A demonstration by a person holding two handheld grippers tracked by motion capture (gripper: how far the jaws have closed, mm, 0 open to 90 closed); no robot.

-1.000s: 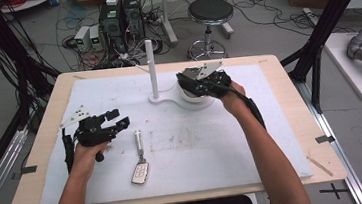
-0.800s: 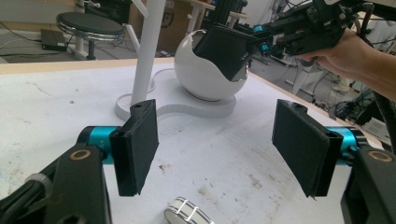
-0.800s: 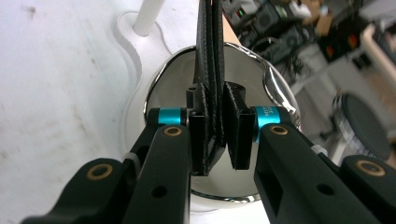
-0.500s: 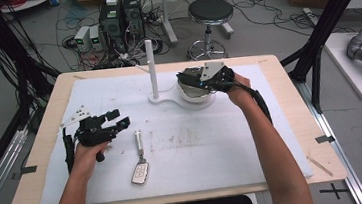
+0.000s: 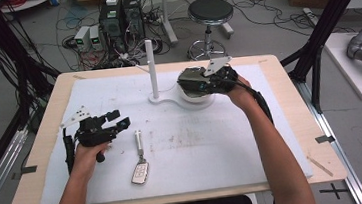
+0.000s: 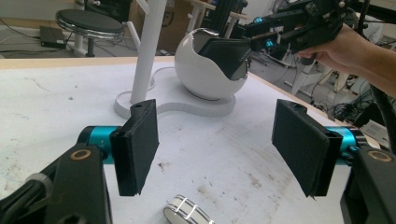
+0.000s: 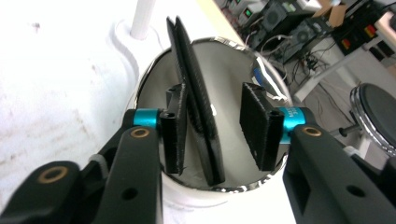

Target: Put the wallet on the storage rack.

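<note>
Flat black wallet-like folded case (image 7: 196,100) stood on edge inside the round white bowl with the chromed rim (image 7: 268,77), leaning toward one side of it. The bowl sat on a white moulded base (image 6: 187,105) that also carried a tall white upright post (image 5: 151,67), at the far middle of the white-covered table (image 5: 213,149).

Handling, as a judgement: the case looked thin, light and fairly stiff, two leaves pressed together, with a matte grippy face. Best taken across its flat faces near the upper edge that stands proud of the rim. The bowl looked smooth and hard, and would likely slide or rock if knocked.

Right gripper (image 7: 217,133) was at the bowl mouth, jaws apart and straddling the case; the near pad lay against or just beside one face, the other pad well clear. Nothing clamped.

Left gripper (image 6: 219,149) hovered low over the table, jaws wide, empty. A silver car key fob on a strap (image 5: 140,168) lay just beside it.
</note>
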